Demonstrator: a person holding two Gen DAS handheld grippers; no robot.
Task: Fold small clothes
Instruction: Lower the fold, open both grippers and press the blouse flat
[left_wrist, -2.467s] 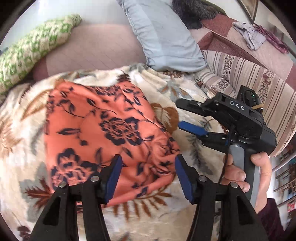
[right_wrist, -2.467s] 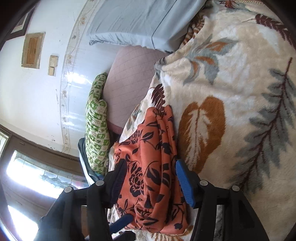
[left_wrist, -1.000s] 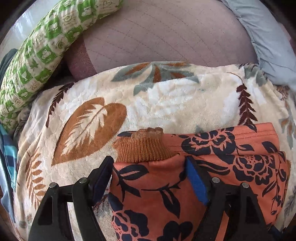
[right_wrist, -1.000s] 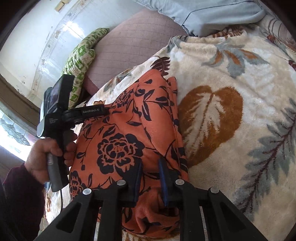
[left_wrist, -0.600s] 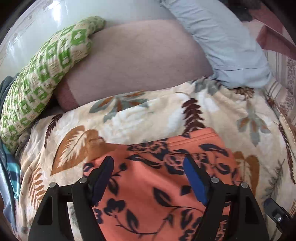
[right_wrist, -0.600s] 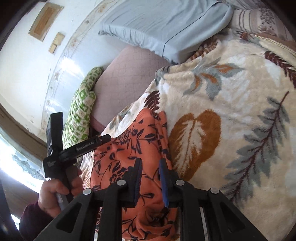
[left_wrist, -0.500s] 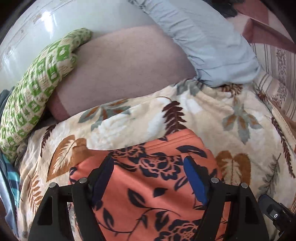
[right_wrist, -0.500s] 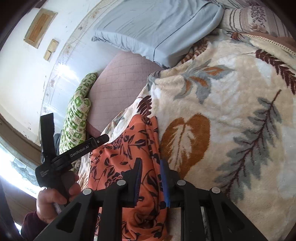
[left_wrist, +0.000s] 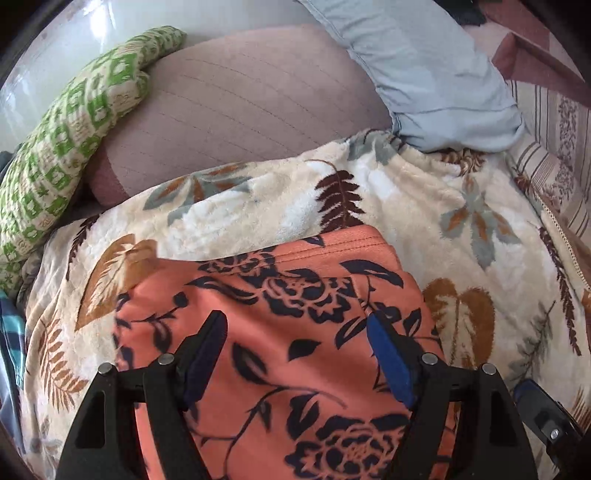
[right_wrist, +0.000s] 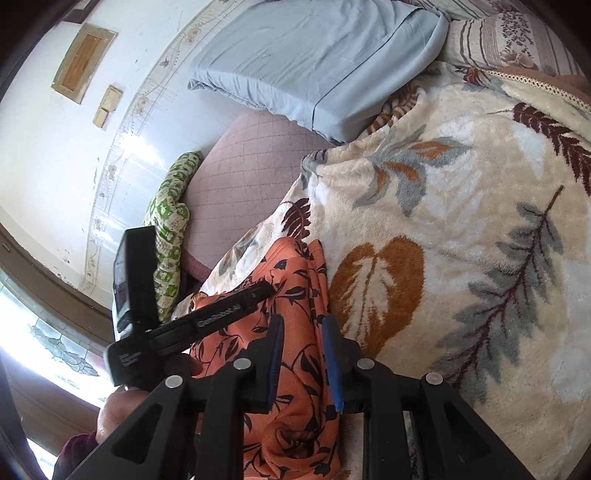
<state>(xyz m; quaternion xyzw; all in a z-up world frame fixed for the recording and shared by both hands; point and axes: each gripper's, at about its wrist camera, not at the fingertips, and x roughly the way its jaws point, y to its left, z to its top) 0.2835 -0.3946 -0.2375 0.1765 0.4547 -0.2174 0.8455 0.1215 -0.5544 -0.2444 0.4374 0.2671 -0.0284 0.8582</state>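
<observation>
Orange floral garment (left_wrist: 280, 332) lies folded on the leaf-print blanket (left_wrist: 424, 206). Left gripper (left_wrist: 295, 354) gapes wide above it — gripping nothing. Right gripper (right_wrist: 301, 354) pinches a fold, jaws narrow.

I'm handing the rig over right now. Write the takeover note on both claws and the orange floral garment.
Left claw: open, above the orange floral garment, gripping nothing.
Right claw: narrowly parted over a bunched edge of the garment; whether the pads pinch it is unclear.
The garment lies on the leaf-print blanket, folded over with a hem at its far edge.
Left: check the right grip, finish folding, flatten.
</observation>
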